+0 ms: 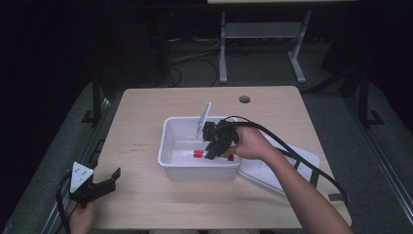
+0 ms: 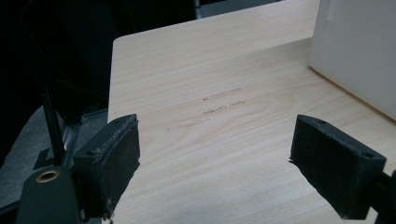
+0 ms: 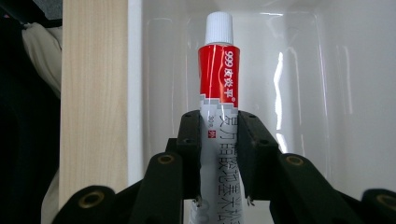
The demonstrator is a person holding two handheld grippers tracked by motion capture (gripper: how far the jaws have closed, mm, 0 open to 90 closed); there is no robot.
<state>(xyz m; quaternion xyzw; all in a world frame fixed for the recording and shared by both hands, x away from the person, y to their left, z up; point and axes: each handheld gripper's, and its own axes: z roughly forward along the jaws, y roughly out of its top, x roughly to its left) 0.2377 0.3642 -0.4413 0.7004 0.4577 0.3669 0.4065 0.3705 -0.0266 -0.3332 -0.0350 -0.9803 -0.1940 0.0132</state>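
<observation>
Nearest the lens in the right gripper view, the right gripper (image 3: 219, 158) has its fingers clenched on the red-and-white ointment tube with a white cap (image 3: 218, 79), held inside the white plastic tub (image 1: 168, 161) at the centre of the pale wooden surface (image 1: 141, 112). The tube looks light, soft and dentable; mid-body grip suits it. At lower left, the left gripper (image 1: 104, 183) stands released.

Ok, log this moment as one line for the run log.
right claw: shut on tube | tube: inside white bin | left claw: open, over bare table | lid: on table right of bin
</observation>
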